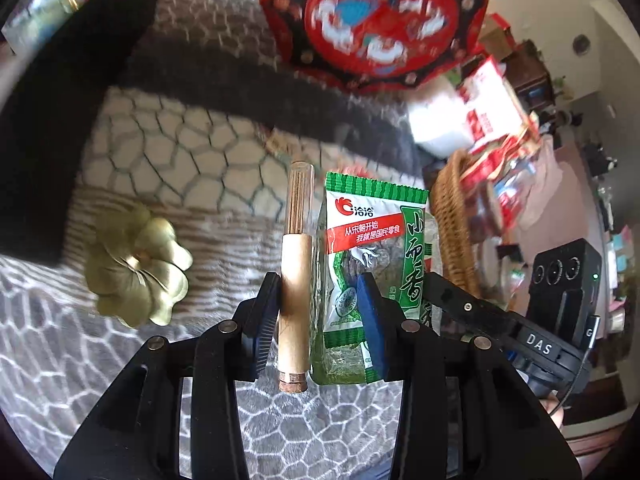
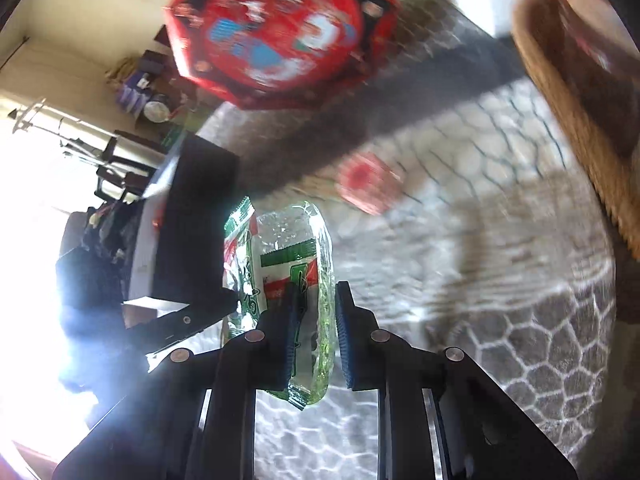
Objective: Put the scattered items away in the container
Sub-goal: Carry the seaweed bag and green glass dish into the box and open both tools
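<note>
Your left hand-held gripper (image 1: pixel 320 320) pinches an incense tube (image 1: pixel 296 272) and a green snack packet (image 1: pixel 368 264) together; your right hand-held gripper (image 2: pixel 316 336) pinches another snack packet (image 2: pixel 304 280), both clear of the blanket (image 1: pixel 168 152) for carrying to the wicker basket (image 1: pixel 452 220) ahead-right

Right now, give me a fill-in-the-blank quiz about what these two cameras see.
The left tongs pinch a wooden tube and a mostly ___ snack packet. The gold dish on the patterned cloth is shaped like a ___. The big octagonal box is mainly ___.
Missing words: green; flower; red.
</note>
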### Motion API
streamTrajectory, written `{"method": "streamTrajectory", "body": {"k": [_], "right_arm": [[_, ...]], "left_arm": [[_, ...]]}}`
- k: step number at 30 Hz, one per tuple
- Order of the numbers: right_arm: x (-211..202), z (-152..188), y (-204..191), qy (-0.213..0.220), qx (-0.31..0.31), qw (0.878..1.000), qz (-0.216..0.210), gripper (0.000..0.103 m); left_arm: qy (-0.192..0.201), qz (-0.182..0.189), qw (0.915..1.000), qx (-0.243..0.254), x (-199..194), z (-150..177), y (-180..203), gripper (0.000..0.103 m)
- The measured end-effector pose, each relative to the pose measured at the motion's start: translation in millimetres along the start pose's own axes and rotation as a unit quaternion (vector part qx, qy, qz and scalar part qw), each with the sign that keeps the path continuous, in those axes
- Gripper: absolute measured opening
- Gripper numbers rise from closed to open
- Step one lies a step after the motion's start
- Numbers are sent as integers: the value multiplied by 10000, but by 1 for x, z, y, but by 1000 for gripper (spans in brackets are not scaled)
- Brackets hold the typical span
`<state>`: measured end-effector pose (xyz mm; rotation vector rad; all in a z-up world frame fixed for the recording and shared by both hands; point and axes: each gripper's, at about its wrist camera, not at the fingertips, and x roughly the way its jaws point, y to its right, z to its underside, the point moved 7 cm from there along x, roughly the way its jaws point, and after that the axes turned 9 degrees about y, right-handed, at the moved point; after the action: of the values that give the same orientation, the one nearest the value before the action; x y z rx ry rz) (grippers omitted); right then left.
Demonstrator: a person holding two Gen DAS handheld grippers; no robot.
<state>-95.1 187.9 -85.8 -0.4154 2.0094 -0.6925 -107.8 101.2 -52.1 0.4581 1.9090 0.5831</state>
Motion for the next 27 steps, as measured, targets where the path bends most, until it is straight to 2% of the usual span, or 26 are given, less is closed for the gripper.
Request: {"method": "streamTrajectory", "body": {"k": [7, 12, 17, 21, 27], "right_arm": [[-2, -27, -81, 187, -400, 9990, -118, 17], [20, -41, -137, 168, -524, 9980, -319, 18], [68, -42, -188, -41, -569, 9972, -482, 18], [118, -35, -221, -306, -643, 9962, -506, 18], [198, -12, -254, -765, -794, 9935, -282, 18]], "left_arm": [[517, -33, 9986, -63, -65, -48, -6, 37], [855, -112, 9960, -213, -110, -83, -33, 37], [1060, -264, 9931, -431, -143, -113, -85, 37], [1056, -328, 9909, -765, -158, -133, -146, 35], [864, -573, 9881, -1138, -154, -141, -230, 35]]}}
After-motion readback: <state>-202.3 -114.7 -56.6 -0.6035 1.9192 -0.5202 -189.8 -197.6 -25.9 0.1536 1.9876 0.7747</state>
